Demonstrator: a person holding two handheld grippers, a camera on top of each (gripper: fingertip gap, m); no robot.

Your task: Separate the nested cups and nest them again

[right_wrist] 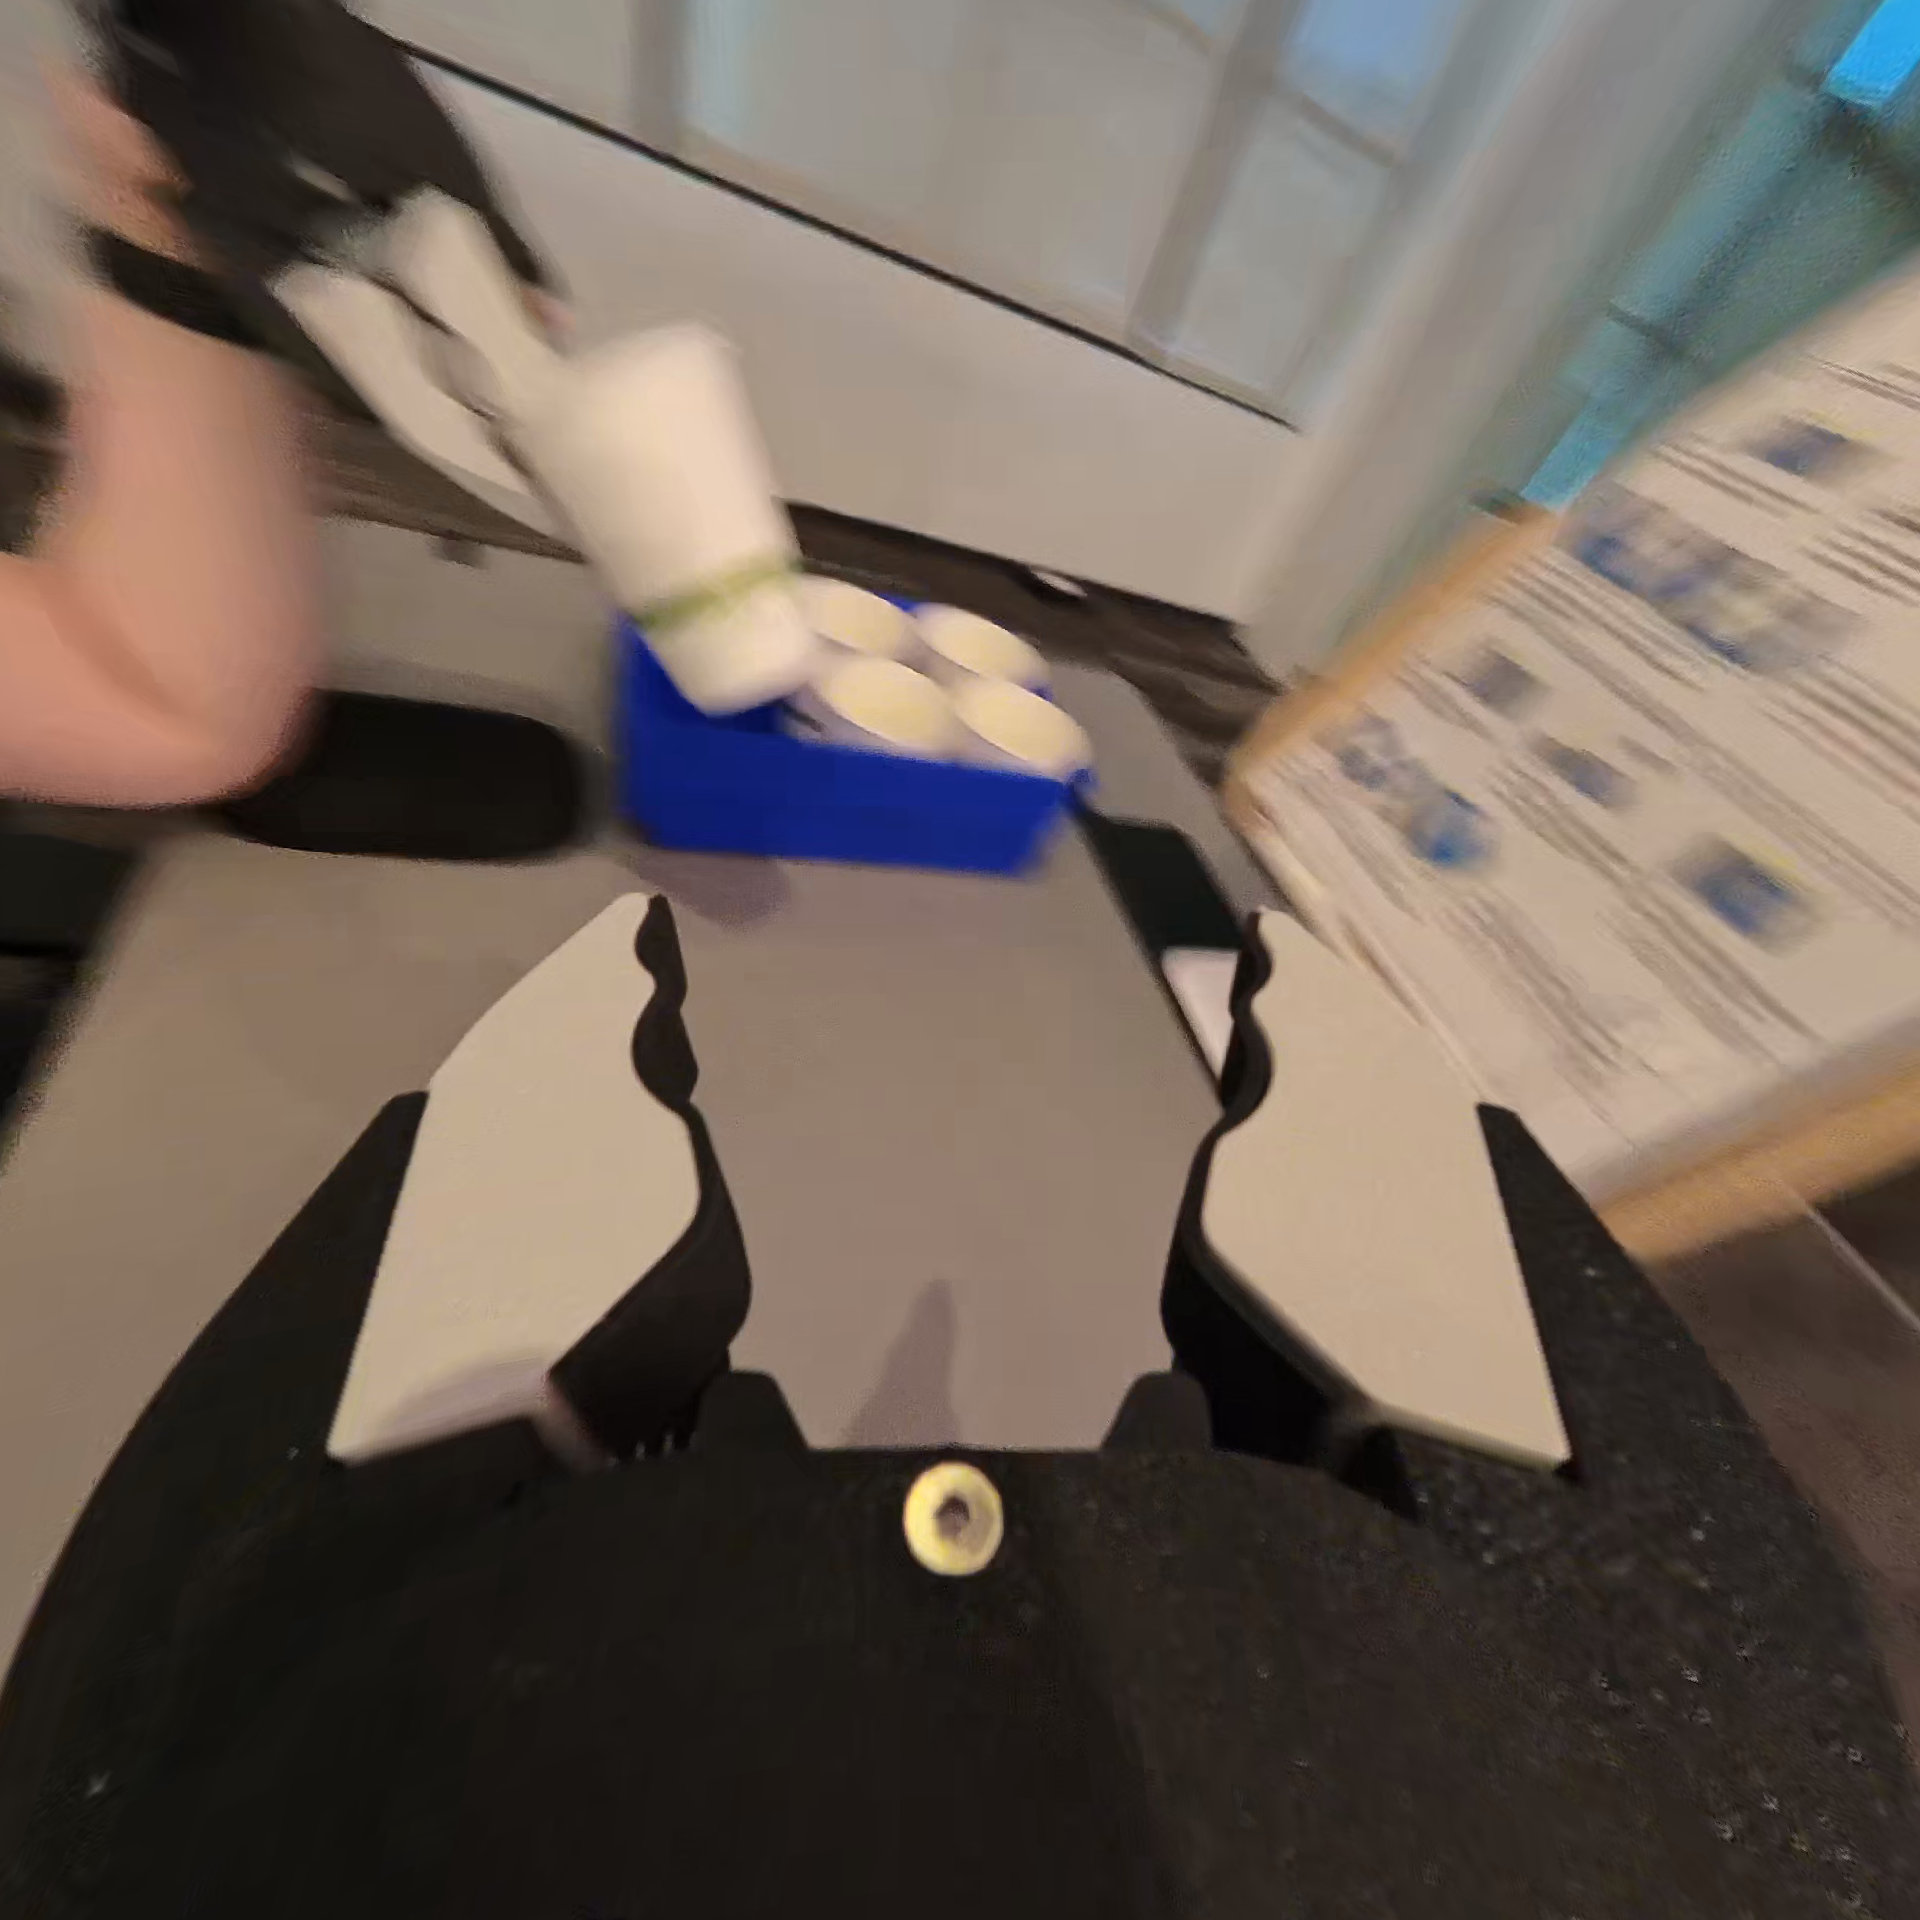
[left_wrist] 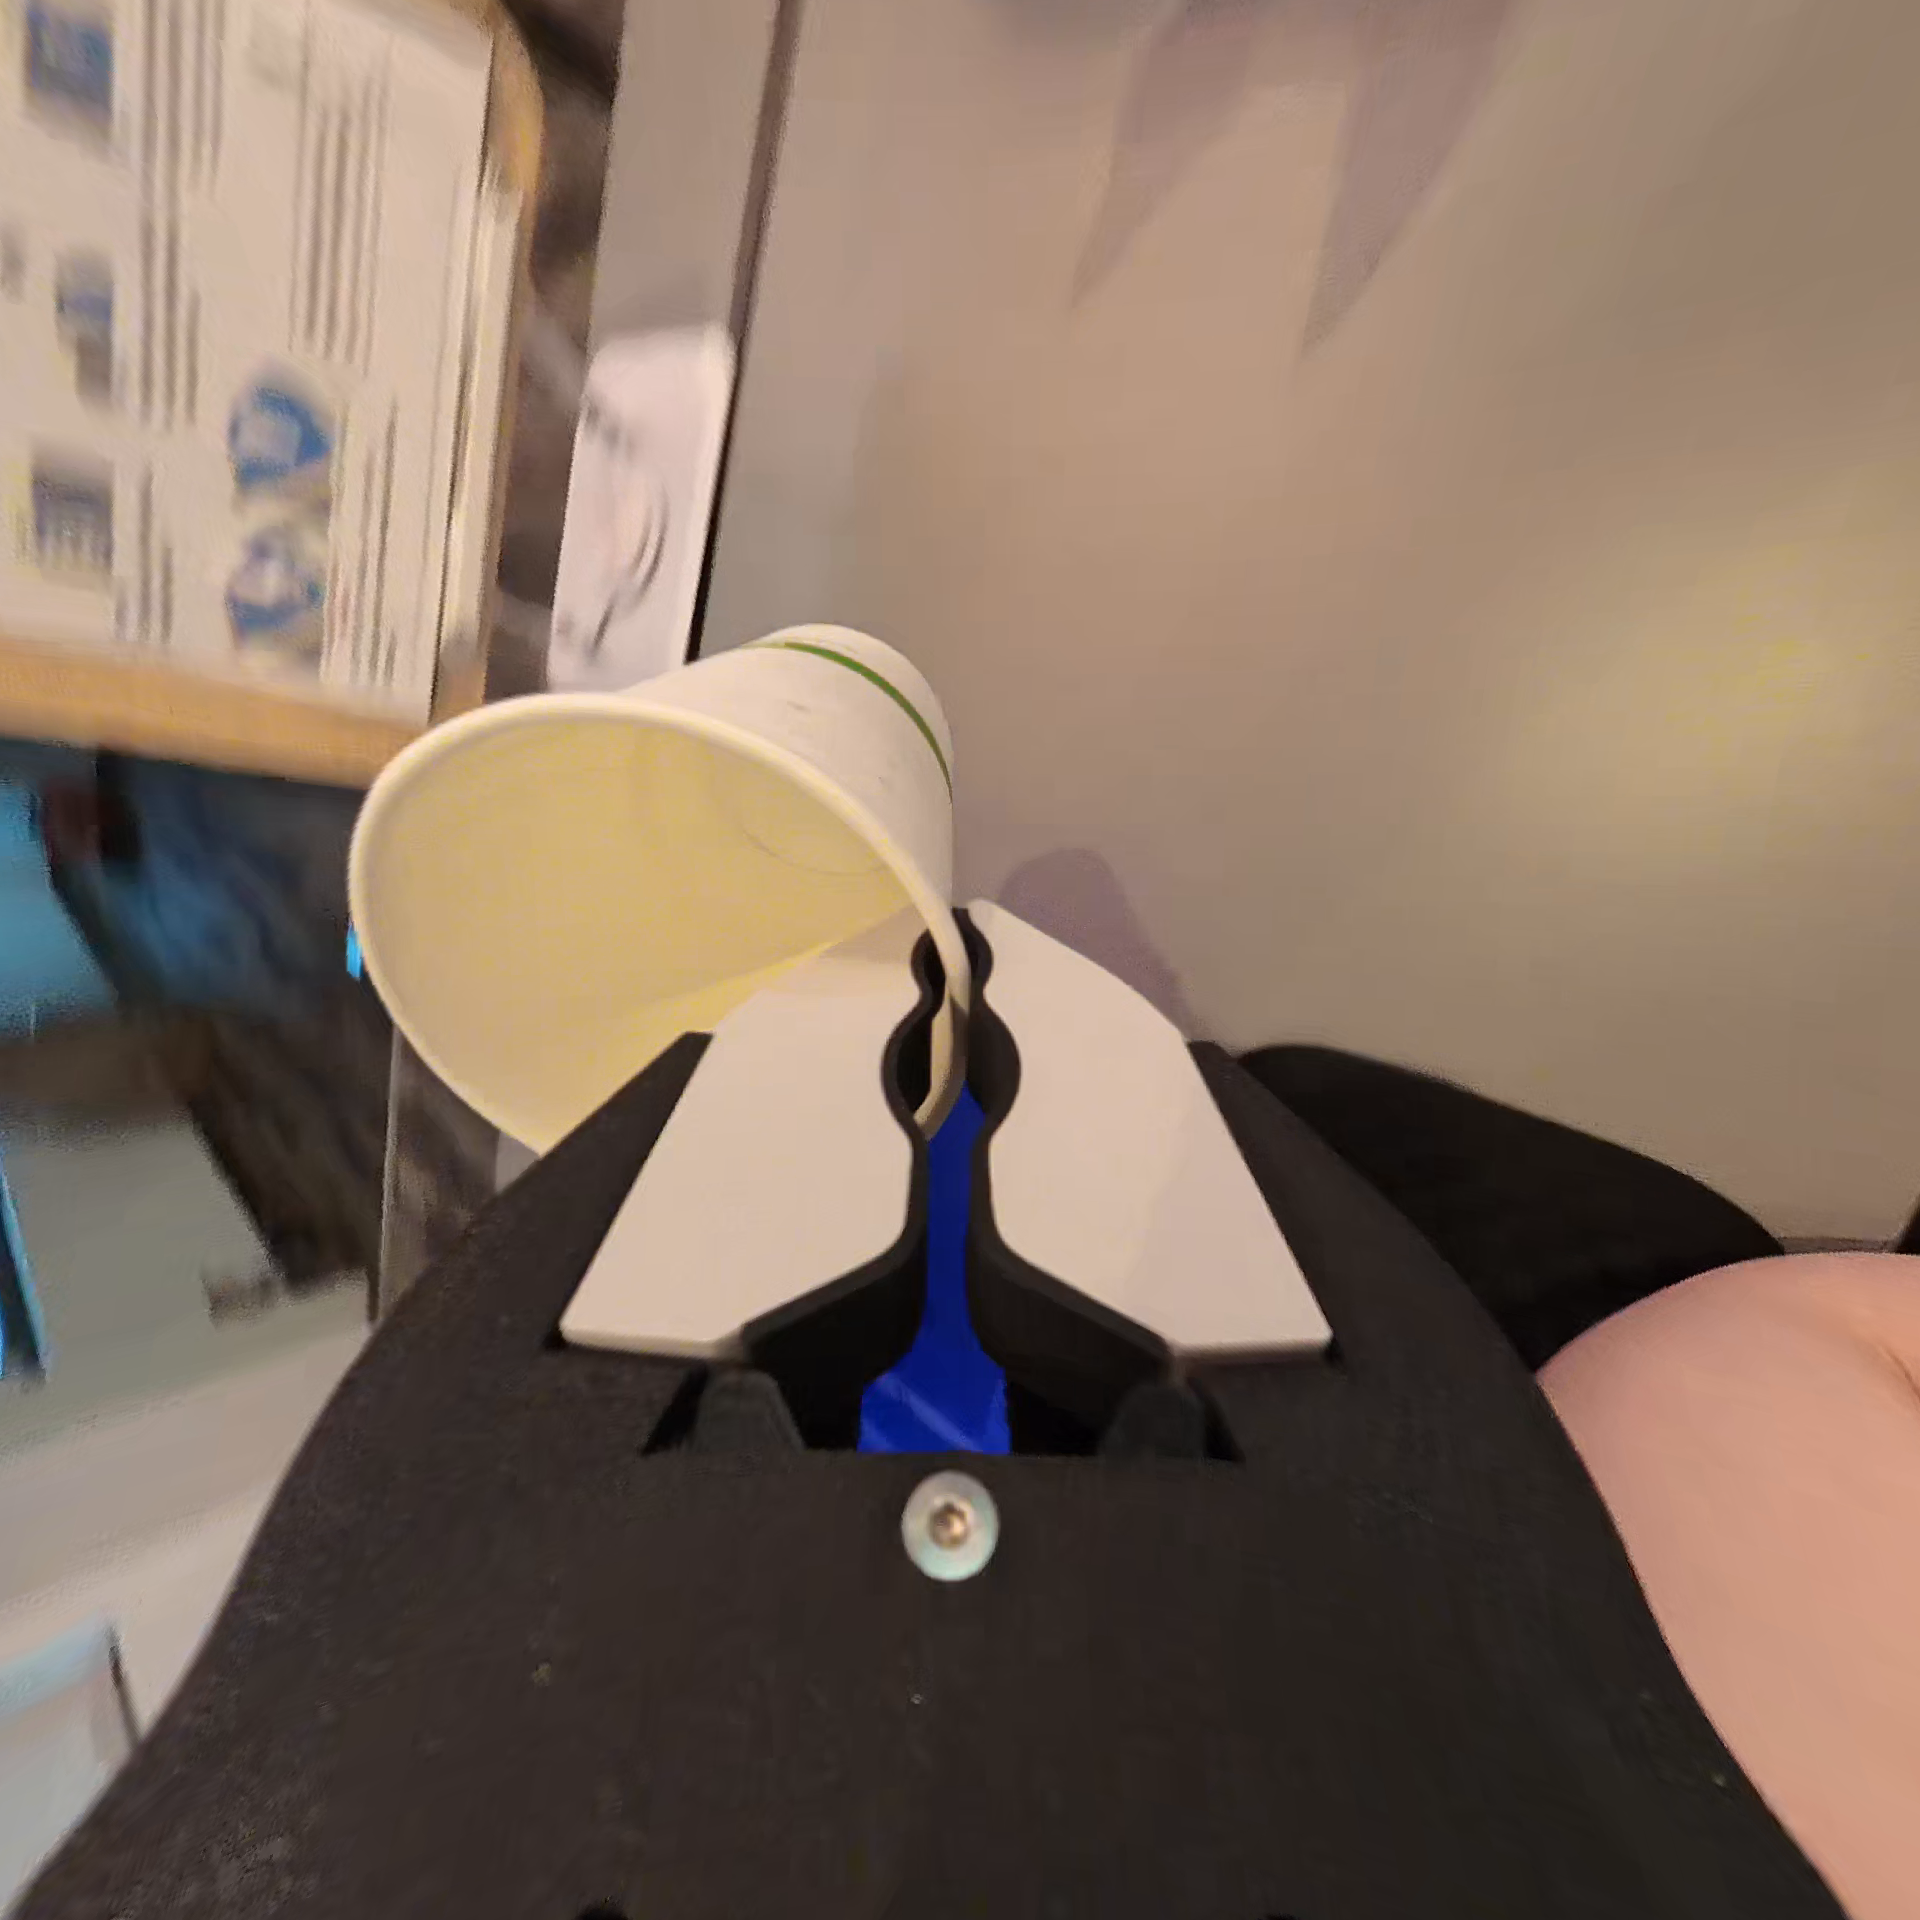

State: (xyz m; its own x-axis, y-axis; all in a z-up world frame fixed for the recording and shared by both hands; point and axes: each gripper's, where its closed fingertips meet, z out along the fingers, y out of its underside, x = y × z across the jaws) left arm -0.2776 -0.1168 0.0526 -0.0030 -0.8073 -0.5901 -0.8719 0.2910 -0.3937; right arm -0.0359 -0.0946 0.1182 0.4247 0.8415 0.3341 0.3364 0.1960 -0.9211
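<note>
In the left wrist view, our left hand-held gripper (left_wrist: 951, 997) fills the lower half of the frame, its two pale fingers (left_wrist: 790, 1174) pressed together on the rim wall of a white paper cup (left_wrist: 665, 862). The cup hangs at centre frame, tipped so that its open mouth faces us and to the left, its base with a thin green line pointing toward upper right. One finger sits inside the mouth, the other against the outer wall. A strip of blue shows in the slot between the fingers below the cup; we cannot tell what it belongs to. A pale wall (left_wrist: 1351, 520) fills the right side, and a blurred poster board (left_wrist: 208, 343) with a wooden edge stands at upper left.

In the right wrist view, our right hand-held gripper (right_wrist: 951, 997) occupies the lower frame with its fingers spread wide and nothing between them, only grey tabletop (right_wrist: 935, 1143) showing through the gap. Above centre sits a blue tray (right_wrist: 831, 800) on the tabletop, holding four white cups (right_wrist: 894, 696) standing mouth-up in its right part. At upper left, blurred, we see the left hand-held gripper (right_wrist: 520, 364) holding the paper cup (right_wrist: 686, 520) base-down over the left end of the tray. Whether the base touches the tray we cannot tell.
</note>
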